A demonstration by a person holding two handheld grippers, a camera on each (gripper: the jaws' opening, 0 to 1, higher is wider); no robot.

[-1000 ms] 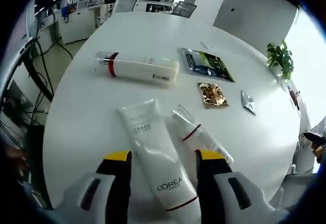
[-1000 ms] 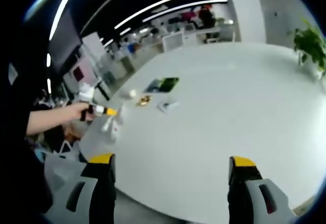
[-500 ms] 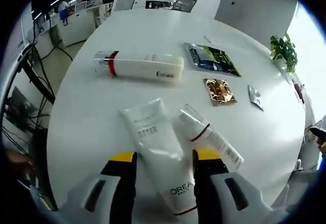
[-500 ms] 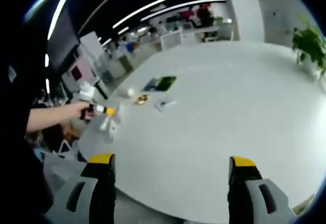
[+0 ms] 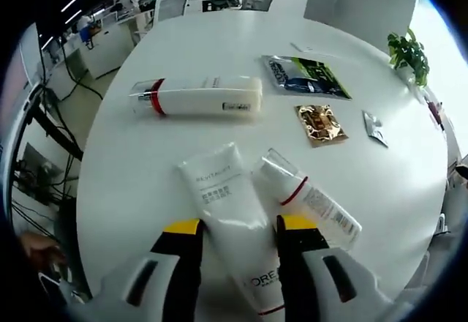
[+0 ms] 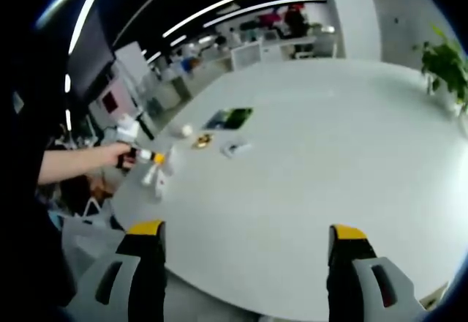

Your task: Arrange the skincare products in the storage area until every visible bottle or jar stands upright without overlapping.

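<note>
a round white table (image 5: 183,51) carries a green-and-black foil sachet (image 5: 306,73) toward its far edge, a small gold sachet (image 5: 322,124) beside it, and a small silver sachet (image 5: 376,127) near the right edge. a green potted plant (image 5: 409,48) stands beyond the table's far right edge.

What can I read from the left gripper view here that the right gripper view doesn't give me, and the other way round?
Left gripper view: its jaws straddle a white L'Oreal tube lying flat, beside a red-banded tube and a long white bottle on its side.

Right gripper view: the right gripper held open above bare tabletop, and a person's arm holding the left gripper far off.

Both: the white round table, the dark green sachet, the gold sachet, a potted plant.
</note>
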